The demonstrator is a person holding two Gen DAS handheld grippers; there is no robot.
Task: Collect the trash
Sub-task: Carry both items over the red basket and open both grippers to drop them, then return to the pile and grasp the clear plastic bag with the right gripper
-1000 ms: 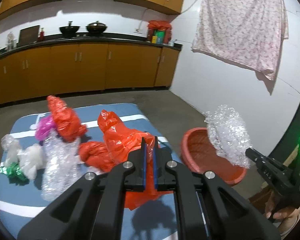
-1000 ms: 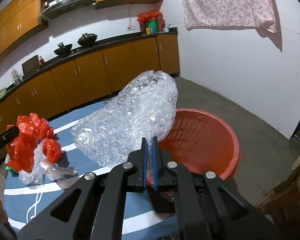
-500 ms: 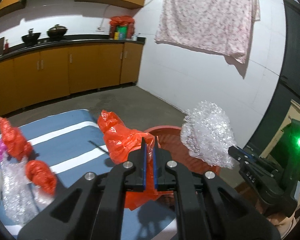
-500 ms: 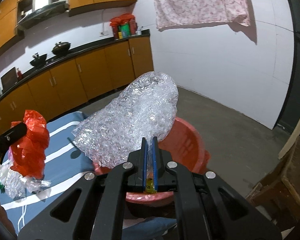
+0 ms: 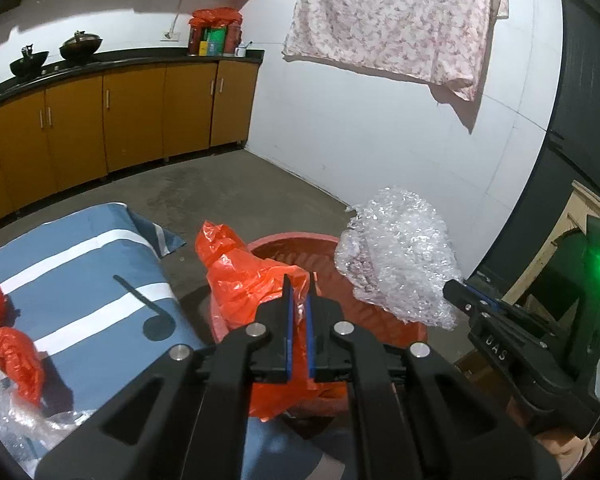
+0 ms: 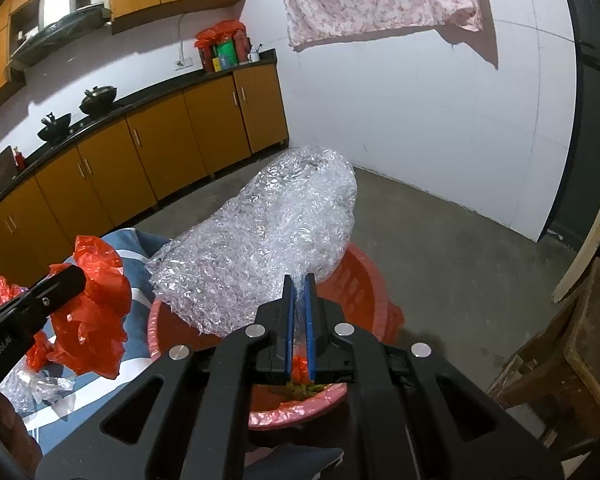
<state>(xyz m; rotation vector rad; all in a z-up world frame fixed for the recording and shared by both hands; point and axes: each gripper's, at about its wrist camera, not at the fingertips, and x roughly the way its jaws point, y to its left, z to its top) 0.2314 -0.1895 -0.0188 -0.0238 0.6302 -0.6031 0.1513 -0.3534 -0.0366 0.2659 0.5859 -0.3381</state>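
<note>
Left wrist view: the left hand-held gripper (image 5: 298, 288) is clamped on a red plastic bag (image 5: 240, 276), the right hand-held gripper (image 6: 299, 288) on bubble wrap (image 6: 268, 232). Both hang over the red basin (image 6: 364, 280) just ahead; next, opening the jaws should drop them in.

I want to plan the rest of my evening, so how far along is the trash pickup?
Partly done: the red basin already holds some scraps. In hand: the left gripper is shut on an orange plastic bag, the right gripper on bubble wrap, both over the basin, not yet dropped. Left: more orange bags and clear wrap lie on the blue cloth.
</note>
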